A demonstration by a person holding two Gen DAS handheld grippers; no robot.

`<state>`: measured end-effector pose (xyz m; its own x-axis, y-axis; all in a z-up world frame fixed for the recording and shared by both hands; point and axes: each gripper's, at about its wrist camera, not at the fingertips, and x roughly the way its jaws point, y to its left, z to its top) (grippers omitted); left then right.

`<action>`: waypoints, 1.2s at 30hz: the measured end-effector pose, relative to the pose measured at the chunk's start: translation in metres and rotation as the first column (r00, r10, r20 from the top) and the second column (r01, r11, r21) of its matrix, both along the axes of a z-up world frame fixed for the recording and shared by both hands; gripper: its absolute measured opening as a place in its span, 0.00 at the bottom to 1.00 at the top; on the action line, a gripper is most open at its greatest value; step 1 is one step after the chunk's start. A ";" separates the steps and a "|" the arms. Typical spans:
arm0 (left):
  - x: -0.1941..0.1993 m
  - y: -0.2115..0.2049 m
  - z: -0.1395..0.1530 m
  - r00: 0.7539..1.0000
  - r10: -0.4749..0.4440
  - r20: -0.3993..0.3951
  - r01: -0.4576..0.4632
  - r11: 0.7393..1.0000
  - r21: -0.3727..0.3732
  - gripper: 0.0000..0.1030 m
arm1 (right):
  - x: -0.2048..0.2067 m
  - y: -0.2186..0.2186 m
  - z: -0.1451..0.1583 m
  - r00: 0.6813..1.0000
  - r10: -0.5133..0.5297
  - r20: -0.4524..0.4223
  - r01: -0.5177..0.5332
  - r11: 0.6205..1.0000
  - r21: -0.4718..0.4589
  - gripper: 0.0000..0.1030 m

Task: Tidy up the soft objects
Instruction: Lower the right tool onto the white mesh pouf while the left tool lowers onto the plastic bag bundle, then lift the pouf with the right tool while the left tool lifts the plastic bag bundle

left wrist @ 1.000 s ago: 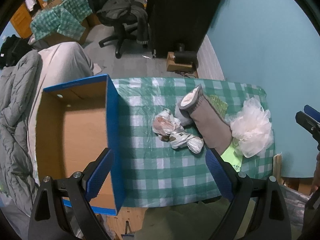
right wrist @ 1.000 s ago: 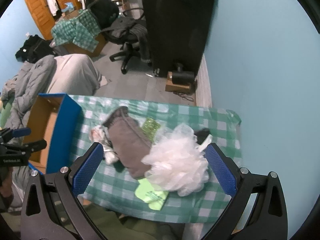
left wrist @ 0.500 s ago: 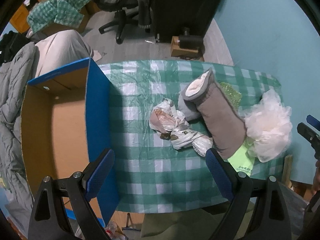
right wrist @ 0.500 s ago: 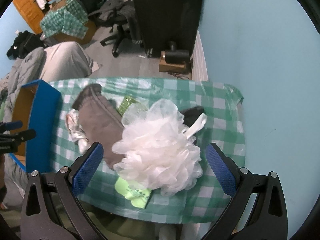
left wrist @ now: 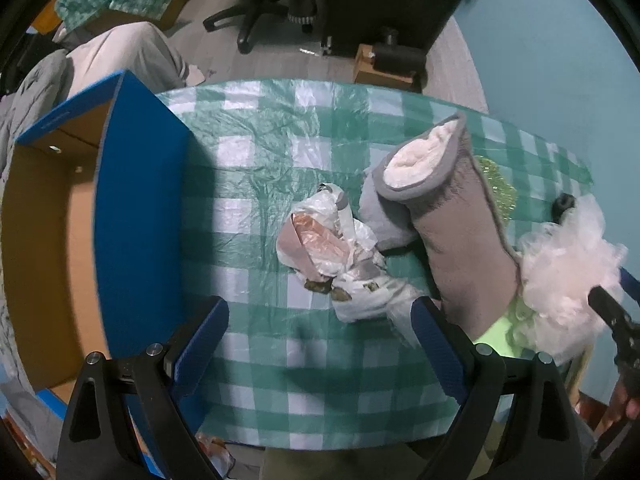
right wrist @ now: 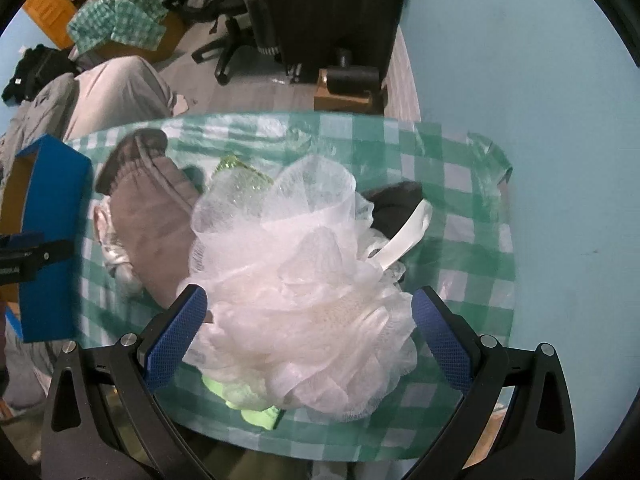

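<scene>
A white mesh bath pouf [right wrist: 304,292] lies on the green checked tablecloth [right wrist: 460,184], also in the left wrist view [left wrist: 560,268]. My right gripper [right wrist: 306,328] is open with its jaws on either side of the pouf. Beside it lies a grey fleece-lined slipper boot [left wrist: 452,216], seen from the right wrist too [right wrist: 148,220]. A crumpled white plastic bag [left wrist: 340,256] lies left of the boot. My left gripper [left wrist: 320,340] is open and empty, low over the cloth near the bag. A blue cardboard box [left wrist: 136,208] stands open at the left.
A light green flat item [right wrist: 256,408] lies under the pouf, a glittery green thing [left wrist: 496,188] behind the boot, and a dark object [right wrist: 396,200] behind the pouf. A blue wall [right wrist: 540,80] is at the right. An office chair [left wrist: 256,8] and bedding [left wrist: 120,52] stand beyond.
Both grippers moved forward and down toward the table. The right gripper's open jaws now flank the pouf. The left gripper came nearer the plastic bag.
</scene>
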<state>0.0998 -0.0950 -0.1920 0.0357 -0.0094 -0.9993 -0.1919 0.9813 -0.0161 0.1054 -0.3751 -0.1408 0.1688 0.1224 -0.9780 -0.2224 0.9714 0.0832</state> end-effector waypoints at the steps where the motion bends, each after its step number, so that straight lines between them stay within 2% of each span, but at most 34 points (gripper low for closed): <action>1: 0.002 -0.001 -0.004 1.000 0.001 -0.005 -0.001 1.000 0.006 0.91 | 0.000 0.000 -0.003 1.000 0.000 -0.005 0.000 1.000 -0.002 0.98; 12: 0.012 -0.007 -0.038 0.997 0.010 -0.075 -0.008 1.000 0.021 0.91 | -0.003 -0.003 -0.043 0.996 -0.003 -0.091 0.001 1.000 -0.022 0.98; 20: 0.025 -0.010 -0.059 0.994 0.020 -0.108 -0.018 1.000 0.022 0.91 | -0.007 0.000 -0.065 0.994 -0.004 -0.108 -0.002 0.998 -0.060 0.98; 25: 0.029 -0.021 -0.070 0.992 -0.013 -0.128 0.018 0.999 0.039 0.91 | -0.014 0.004 -0.076 0.994 0.023 -0.107 -0.032 0.996 -0.087 0.98; 28: 0.034 -0.028 -0.077 0.990 -0.034 -0.135 0.040 0.998 0.042 0.90 | -0.020 0.005 -0.078 0.994 0.031 -0.104 -0.041 0.994 -0.102 0.91; 30: 0.032 -0.032 -0.077 0.989 -0.041 -0.140 0.046 0.998 0.035 0.81 | -0.025 0.003 -0.075 0.995 0.035 -0.090 -0.044 0.994 -0.102 0.84; 32: 0.026 -0.035 -0.082 0.988 -0.044 -0.145 0.047 0.999 0.019 0.65 | -0.029 -0.001 -0.069 0.997 0.027 -0.078 -0.034 0.995 -0.089 0.76; 33: 0.024 -0.036 -0.082 0.988 -0.048 -0.147 0.050 0.999 0.011 0.64 | -0.032 -0.003 -0.065 0.997 0.020 -0.069 -0.026 0.997 -0.077 0.71; 34: 0.022 -0.036 -0.082 0.989 -0.050 -0.139 0.050 0.999 -0.003 0.57 | -0.035 -0.004 -0.062 0.998 0.017 -0.061 -0.021 0.998 -0.066 0.68; 36: 0.019 -0.039 -0.078 0.990 -0.067 -0.123 0.067 0.998 -0.004 0.45 | -0.041 -0.008 -0.054 0.999 0.008 -0.043 -0.010 0.999 -0.043 0.64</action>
<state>0.1189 -0.1338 -0.2700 -0.0881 -0.0072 -0.9961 -0.1263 0.9920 0.0040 0.0644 -0.3834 -0.1948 0.1255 0.0809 -0.9888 -0.2285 0.9722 0.0505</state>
